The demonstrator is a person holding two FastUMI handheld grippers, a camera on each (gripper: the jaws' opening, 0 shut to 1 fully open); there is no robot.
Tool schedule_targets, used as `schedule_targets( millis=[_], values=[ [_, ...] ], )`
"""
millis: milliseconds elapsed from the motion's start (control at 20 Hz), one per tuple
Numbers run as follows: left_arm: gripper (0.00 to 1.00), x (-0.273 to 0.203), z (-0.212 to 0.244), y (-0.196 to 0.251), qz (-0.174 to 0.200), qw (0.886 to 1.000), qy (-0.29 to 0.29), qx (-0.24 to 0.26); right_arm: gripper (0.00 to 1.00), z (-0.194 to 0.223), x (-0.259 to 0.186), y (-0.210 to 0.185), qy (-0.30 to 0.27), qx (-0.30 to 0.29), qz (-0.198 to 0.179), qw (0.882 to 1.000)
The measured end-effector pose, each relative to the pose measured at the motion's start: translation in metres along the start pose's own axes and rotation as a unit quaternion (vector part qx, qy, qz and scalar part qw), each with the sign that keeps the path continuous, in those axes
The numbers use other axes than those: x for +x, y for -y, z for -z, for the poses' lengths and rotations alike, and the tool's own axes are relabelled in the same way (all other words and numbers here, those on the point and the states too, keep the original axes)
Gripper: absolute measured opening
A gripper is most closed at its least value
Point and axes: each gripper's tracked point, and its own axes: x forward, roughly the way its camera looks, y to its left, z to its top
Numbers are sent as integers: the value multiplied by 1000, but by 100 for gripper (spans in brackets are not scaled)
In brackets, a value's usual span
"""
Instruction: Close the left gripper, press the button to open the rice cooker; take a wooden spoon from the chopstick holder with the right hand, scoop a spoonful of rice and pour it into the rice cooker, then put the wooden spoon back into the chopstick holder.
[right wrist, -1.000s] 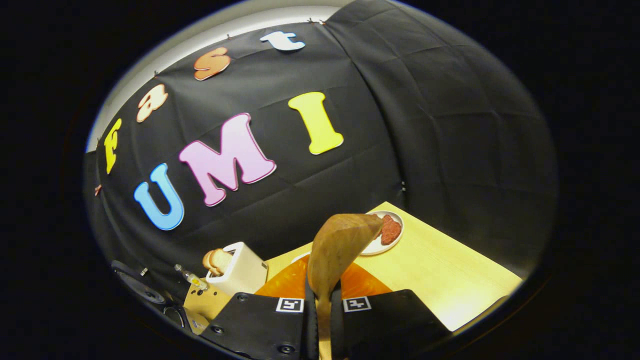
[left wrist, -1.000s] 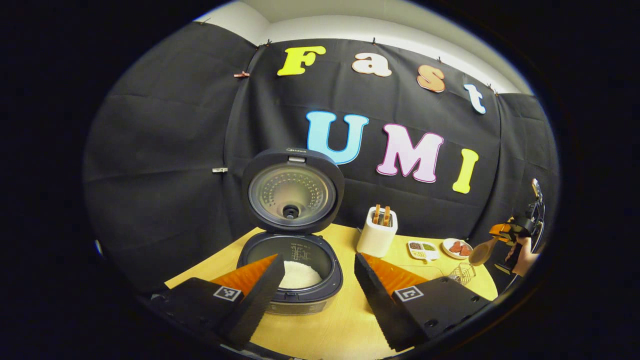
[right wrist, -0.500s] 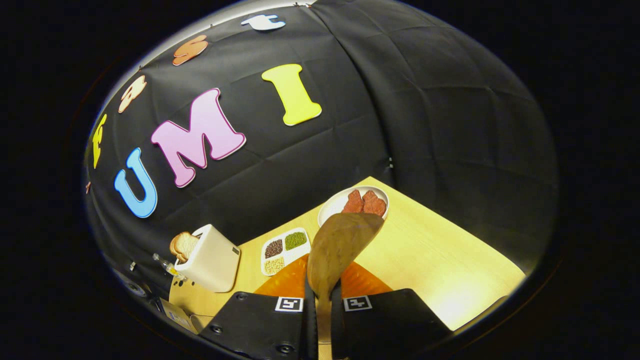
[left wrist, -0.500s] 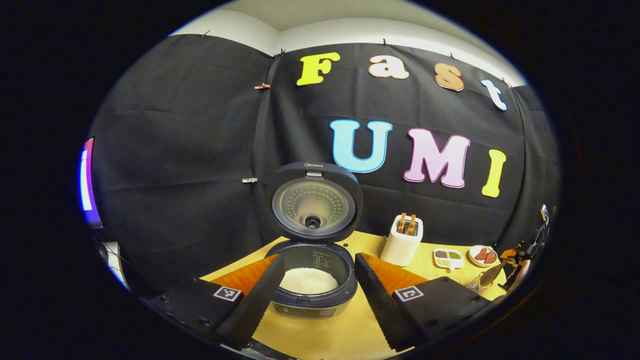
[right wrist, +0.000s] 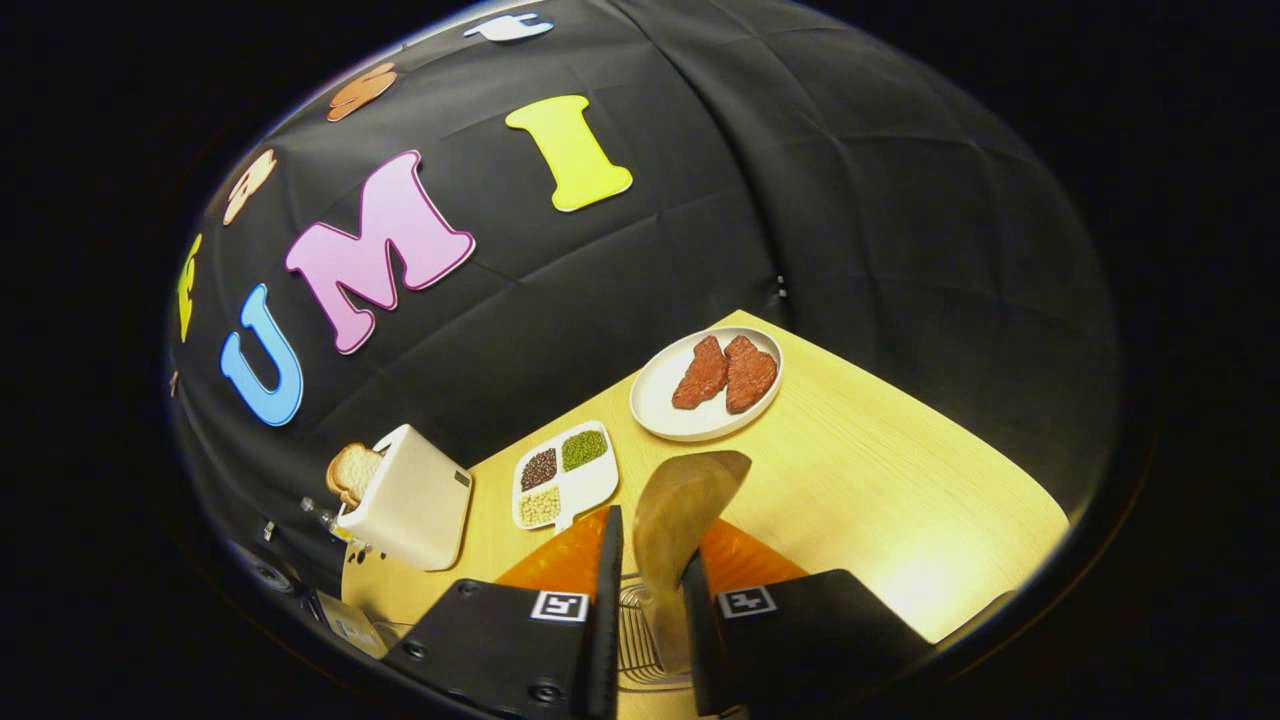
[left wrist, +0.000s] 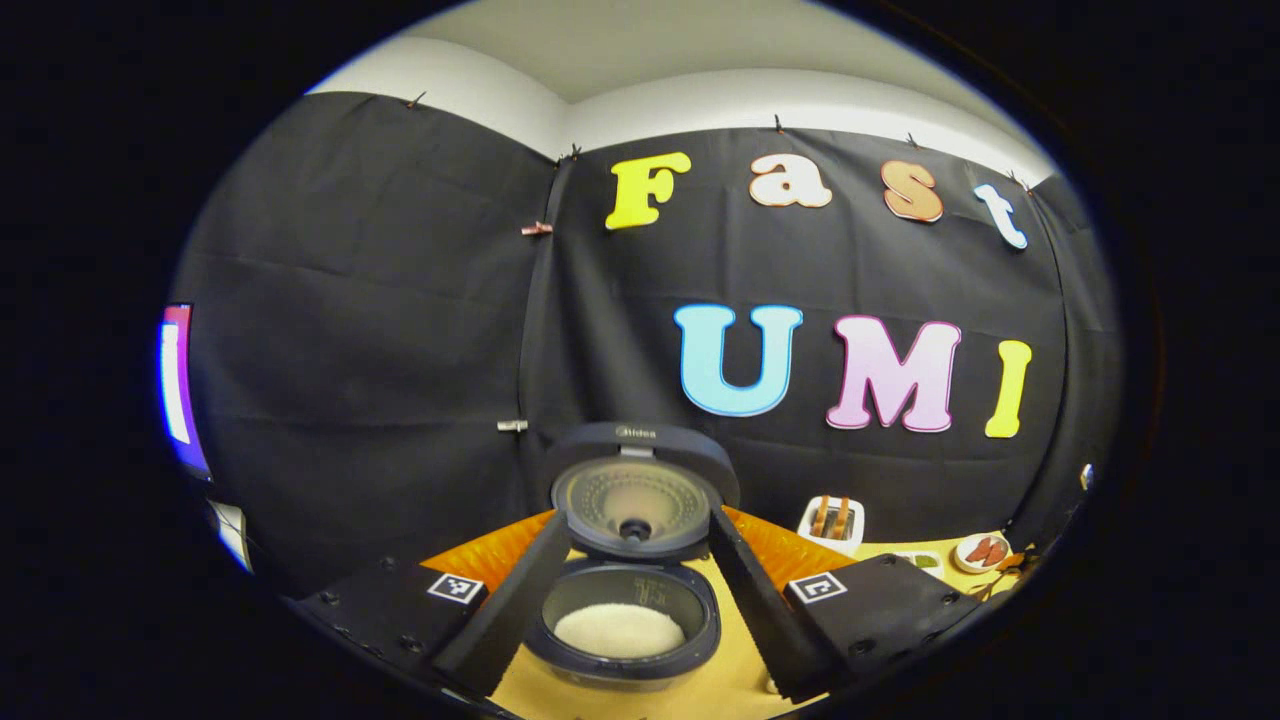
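While the dark round rice cooker (left wrist: pixel 620 655) is standing open with white rice (left wrist: pixel 618 630) inside, the pale wooden spoon (right wrist: pixel 690 500) appears to be heading home.
The left gripper (left wrist: pixel 637 520) is hovering with its jaws wide apart, framing the cooker; the mark on the raised lid (left wrist: pixel 640 490) is too small to read. The right gripper (right wrist: pixel 650 545) is holding its jaws slightly parted around the spoon, whose handle is dipping into the wire chopstick holder (right wrist: pixel 632 625), likely for release.

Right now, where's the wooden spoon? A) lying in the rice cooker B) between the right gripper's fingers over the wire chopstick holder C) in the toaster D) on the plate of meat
B: the wooden spoon stands between the right gripper fingers, its handle running down into the wire chopstick holder.
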Motion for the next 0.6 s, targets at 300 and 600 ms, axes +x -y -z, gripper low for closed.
schedule_targets(
  millis=[300, 600],
  values=[
    [92, 43, -39, 5, 30, 996, 72, 41, 98, -16, -57, 15, 24, -40, 15, 999],
    [92, 109, -49, 12, 73, 990, 113, 51, 99, -20, -137, 22, 53, -81, 34, 995]
  ],
)
